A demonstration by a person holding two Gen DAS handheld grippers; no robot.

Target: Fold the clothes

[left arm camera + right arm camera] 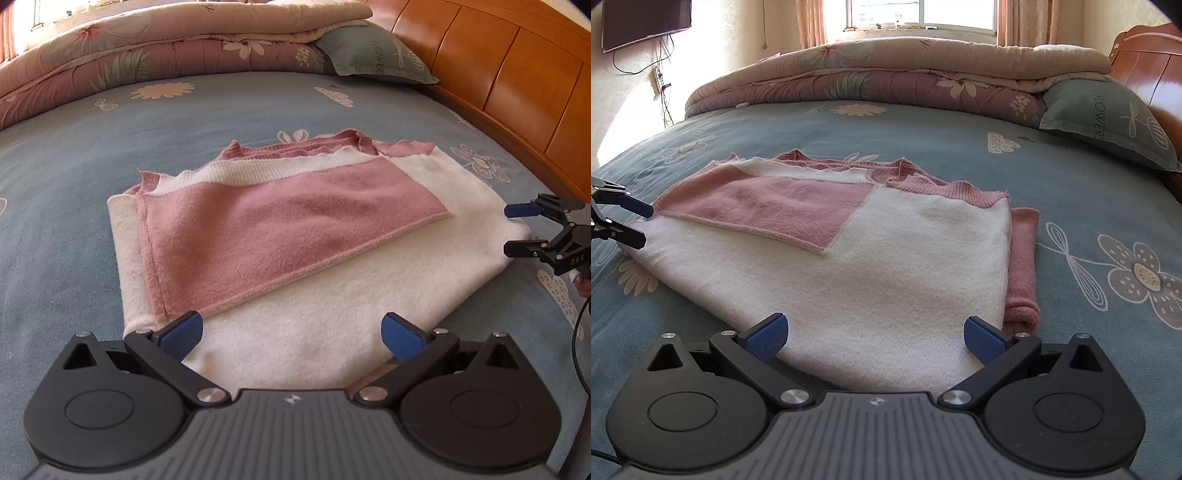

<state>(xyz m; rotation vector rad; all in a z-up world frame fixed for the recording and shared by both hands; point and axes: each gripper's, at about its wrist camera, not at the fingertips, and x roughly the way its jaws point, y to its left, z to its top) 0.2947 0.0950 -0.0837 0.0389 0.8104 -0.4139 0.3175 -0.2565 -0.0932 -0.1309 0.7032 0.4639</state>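
Note:
A pink and white sweater (295, 236) lies partly folded on the blue bedsheet, with a pink sleeve laid across its white body. My left gripper (291, 334) stands open over the sweater's near white corner, nothing between its blue pads. In the right wrist view the same sweater (849, 251) spreads ahead, a pink sleeve (1021, 273) tucked along its right edge. My right gripper (875, 336) is open above the near white hem. Each gripper shows in the other's view: the right gripper (511, 229) at the sweater's right corner, the left gripper (642, 223) at its left corner, both open.
The bedsheet (960, 147) carries flower prints. A folded floral quilt (886, 74) lies along the far side, with a green pillow (1108, 118) beside it. A wooden headboard (498, 66) runs along the right. A wall television (642, 22) and a window (919, 14) sit beyond the bed.

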